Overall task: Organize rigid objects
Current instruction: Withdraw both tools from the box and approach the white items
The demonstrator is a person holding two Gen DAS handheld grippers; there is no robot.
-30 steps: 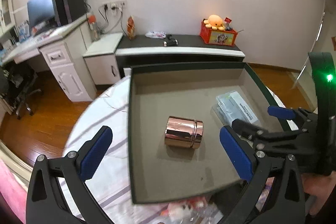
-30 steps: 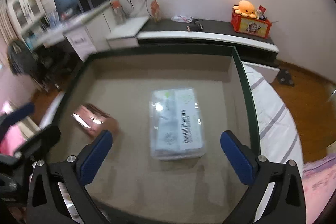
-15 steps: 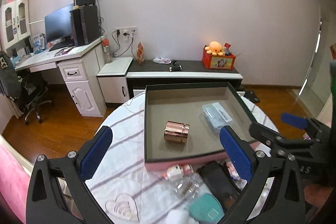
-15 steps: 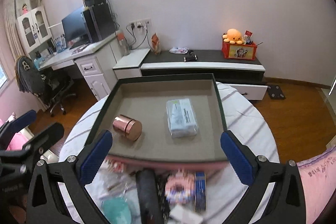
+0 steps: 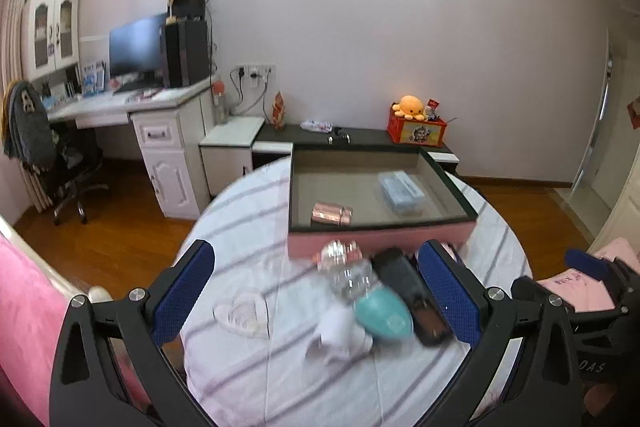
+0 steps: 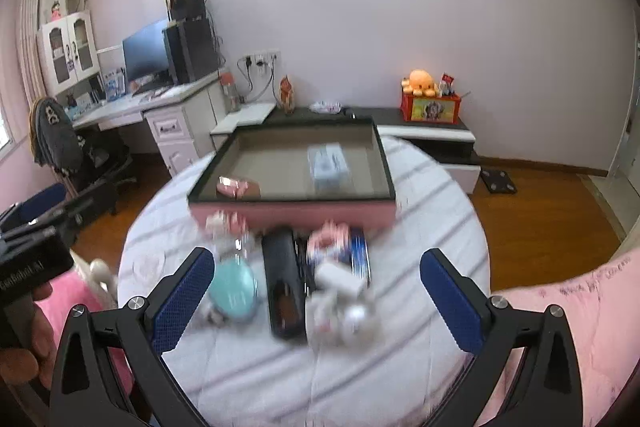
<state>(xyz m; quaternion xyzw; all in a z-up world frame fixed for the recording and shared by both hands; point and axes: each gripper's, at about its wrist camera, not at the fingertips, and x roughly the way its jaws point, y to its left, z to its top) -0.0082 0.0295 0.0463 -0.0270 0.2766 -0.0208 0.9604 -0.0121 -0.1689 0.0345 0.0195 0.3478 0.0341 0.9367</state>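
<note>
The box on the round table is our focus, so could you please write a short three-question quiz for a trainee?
1. True or false: the copper tin lies on its side inside the box.
2. Which other item is inside the box? A) the clear plastic case B) the teal oval object C) the black case
3. Fill in: both the left tool and the right tool are ____, holding nothing.

Key: 1 true; 2 A; 3 open.
</note>
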